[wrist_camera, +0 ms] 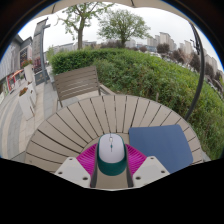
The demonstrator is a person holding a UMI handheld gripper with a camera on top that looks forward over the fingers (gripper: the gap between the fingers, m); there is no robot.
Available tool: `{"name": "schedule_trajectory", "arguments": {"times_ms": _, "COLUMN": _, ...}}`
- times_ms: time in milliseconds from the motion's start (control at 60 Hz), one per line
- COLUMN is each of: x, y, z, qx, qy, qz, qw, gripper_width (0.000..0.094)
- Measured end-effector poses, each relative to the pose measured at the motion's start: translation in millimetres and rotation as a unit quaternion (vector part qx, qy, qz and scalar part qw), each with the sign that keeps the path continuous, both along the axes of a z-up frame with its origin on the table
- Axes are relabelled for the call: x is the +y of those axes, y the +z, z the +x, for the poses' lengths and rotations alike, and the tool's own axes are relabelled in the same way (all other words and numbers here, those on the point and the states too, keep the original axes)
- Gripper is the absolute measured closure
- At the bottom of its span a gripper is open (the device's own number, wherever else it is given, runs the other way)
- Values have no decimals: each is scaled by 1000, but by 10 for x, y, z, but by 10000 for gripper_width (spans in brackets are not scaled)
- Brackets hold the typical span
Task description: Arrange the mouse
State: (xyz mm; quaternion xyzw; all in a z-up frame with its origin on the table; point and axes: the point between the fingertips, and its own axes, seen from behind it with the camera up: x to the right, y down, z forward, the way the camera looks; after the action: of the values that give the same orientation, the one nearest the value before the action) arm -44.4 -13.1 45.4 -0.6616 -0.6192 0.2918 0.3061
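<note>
Sitting between the two fingers of the gripper [111, 172] is a computer mouse [111, 154], white on its upper half and dark teal on its lower half, with a small red mark near its scroll wheel. The magenta pads [87, 158] on the inner faces of the fingers flank it closely on both sides. Whether those pads press on the mouse or only stand beside it cannot be told, because the mouse's body covers the contact lines. The fingers are spread about as wide as the mouse itself, no wider.

The mouse lies over a round table [85, 122] made of pale wooden slats that fan out from the gripper's end. Just to the right of the fingers, also on the table, lies a dark blue mouse mat [166, 143], rectangular and flat, apart from the mouse.

Beyond the table stands a wooden bench [78, 84] with a slatted back, on a paved terrace [14, 118]. A thick green hedge [150, 70] runs behind the bench and along the right side. Farther off, trees [125, 24] and pale buildings [165, 42] rise under an overcast sky.
</note>
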Motion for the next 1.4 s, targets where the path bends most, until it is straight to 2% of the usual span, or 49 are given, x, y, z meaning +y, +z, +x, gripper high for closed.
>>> {"name": "schedule_trajectory", "arguments": {"times_ms": 117, "x": 565, "y": 589, "z": -136, "qx": 38, "qy": -2, "qz": 17, "qw": 999, "gripper_width": 521}}
{"name": "schedule_trajectory", "arguments": {"times_ms": 200, "x": 947, "y": 614, "z": -243, "qx": 44, "qy": -16, "qz": 25, "qw": 999, "gripper_width": 521}}
{"name": "schedule_trajectory", "arguments": {"times_ms": 350, "x": 1794, "y": 60, "z": -241, "qx": 5, "qy": -41, "qz": 33, "qw": 999, "gripper_width": 521}}
{"name": "schedule_trajectory", "arguments": {"times_ms": 483, "x": 2055, "y": -441, "z": -185, "qx": -28, "qy": -46, "qz": 18, "qw": 998, "gripper_width": 513}}
{"name": "schedule_trajectory", "arguments": {"times_ms": 617, "x": 2054, "y": -587, "z": -180, "qx": -25, "qy": -35, "qz": 19, "qw": 999, "gripper_width": 400}}
{"name": "schedule_trajectory", "arguments": {"times_ms": 650, "x": 2073, "y": -584, "z": -142, "qx": -35, "qy": -38, "qz": 22, "qw": 998, "gripper_width": 298}}
{"name": "schedule_trajectory", "arguments": {"times_ms": 683, "x": 2092, "y": -539, "z": -111, "qx": -39, "qy": -42, "qz": 23, "qw": 998, "gripper_width": 119}}
{"name": "schedule_trajectory", "arguments": {"times_ms": 700, "x": 2096, "y": -504, "z": -87, "qx": -42, "qy": -44, "qz": 22, "qw": 998, "gripper_width": 68}}
{"name": "schedule_trajectory", "arguments": {"times_ms": 733, "x": 2080, "y": -416, "z": -11, "qx": -48, "qy": -46, "qz": 17, "qw": 998, "gripper_width": 123}}
{"name": "schedule_trajectory", "arguments": {"times_ms": 817, "x": 2018, "y": -62, "z": 293, "qx": -65, "qy": -41, "qz": 3, "qw": 997, "gripper_width": 72}}
{"name": "schedule_trajectory", "arguments": {"times_ms": 1000, "x": 1849, "y": 921, "z": 1331, "qx": -93, "qy": -21, "qz": 7, "qw": 995, "gripper_width": 83}}
{"name": "schedule_trajectory", "arguments": {"times_ms": 1100, "x": 1756, "y": 1296, "z": 1829, "qx": -81, "qy": 0, "qz": 17, "qw": 997, "gripper_width": 82}}
{"name": "schedule_trajectory", "arguments": {"times_ms": 1200, "x": 1757, "y": 1443, "z": 2204, "qx": -76, "qy": -1, "qz": 29, "qw": 997, "gripper_width": 82}}
{"name": "schedule_trajectory", "arguments": {"times_ms": 1400, "x": 1574, "y": 1447, "z": 2436, "qx": -82, "qy": -4, "qz": -2, "qw": 997, "gripper_width": 83}}
